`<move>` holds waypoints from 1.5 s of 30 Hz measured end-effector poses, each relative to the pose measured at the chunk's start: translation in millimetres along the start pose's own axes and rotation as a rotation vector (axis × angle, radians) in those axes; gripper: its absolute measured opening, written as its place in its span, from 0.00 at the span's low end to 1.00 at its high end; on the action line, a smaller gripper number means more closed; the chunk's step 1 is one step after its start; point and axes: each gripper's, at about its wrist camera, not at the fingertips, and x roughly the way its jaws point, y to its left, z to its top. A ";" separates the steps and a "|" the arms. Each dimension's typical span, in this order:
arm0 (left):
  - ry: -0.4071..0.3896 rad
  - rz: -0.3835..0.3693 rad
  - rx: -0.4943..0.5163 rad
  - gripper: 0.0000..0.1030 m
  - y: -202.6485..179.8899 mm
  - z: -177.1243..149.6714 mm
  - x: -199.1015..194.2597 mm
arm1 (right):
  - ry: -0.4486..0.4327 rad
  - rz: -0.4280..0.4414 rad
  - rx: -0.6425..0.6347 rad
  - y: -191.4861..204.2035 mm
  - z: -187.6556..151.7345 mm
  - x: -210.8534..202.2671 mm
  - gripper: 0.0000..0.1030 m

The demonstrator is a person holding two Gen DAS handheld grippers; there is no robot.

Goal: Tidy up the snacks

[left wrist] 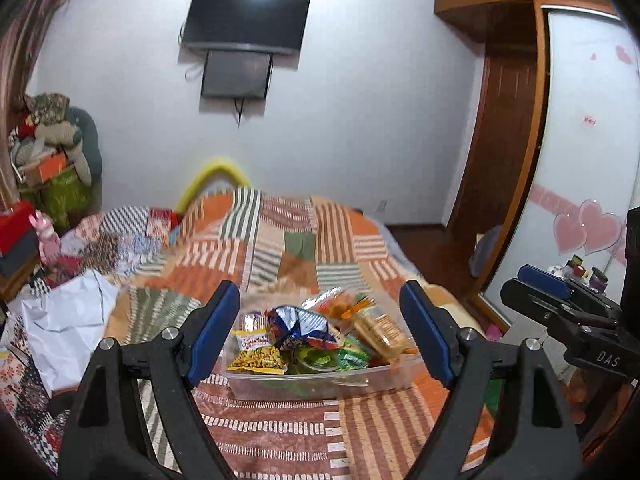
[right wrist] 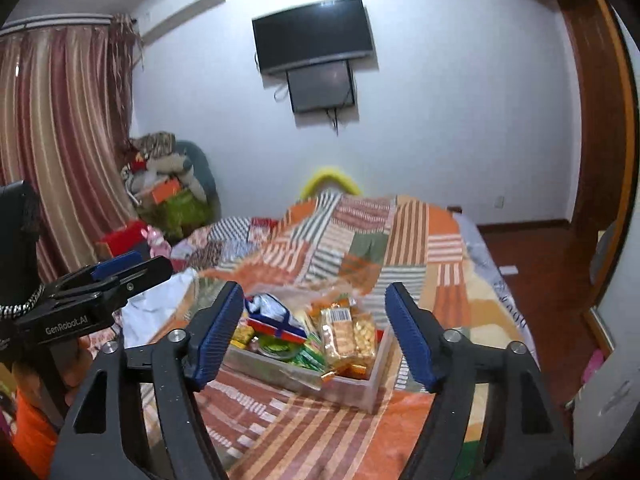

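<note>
Snack packets lie heaped in a clear plastic bin [left wrist: 312, 380] that rests on the patchwork bedspread [left wrist: 280, 240], near the foot end of the bed. Within the bin: a yellow-and-white packet [left wrist: 258, 350] at the left, a crumpled blue-and-silver bag [left wrist: 304, 326] in the middle, green packets [left wrist: 344, 356] below it, and a clear pack of biscuits [right wrist: 348, 334] at the right. No packet shows on the bedspread outside the bin. White crumpled plastic [left wrist: 68, 320] lies well to the left.

Left hand-held gripper [left wrist: 320, 336] hovers just near of the bin, its jaws spread wide to either side of it and holding nothing. Right hand-held gripper [right wrist: 316, 332] does likewise from a little further right, jaws wide and empty; each gripper appears at the edge of the other's view.

Stage, as a judgement: all snacks visible are gathered in the bin, which fits either a bin about to be sorted or emptied, or a bin just filled with both grippers drawn clear. The pictures do not settle which. Any grasp here calls for care: the packets overlap loosely, are thin and crinkly, and one jaw would have to slide between neighbours.
</note>
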 end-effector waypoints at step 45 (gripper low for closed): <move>-0.142 0.039 0.058 0.99 -37.0 -21.7 -86.7 | -0.118 -0.099 -0.031 32.7 -9.4 -63.8 0.97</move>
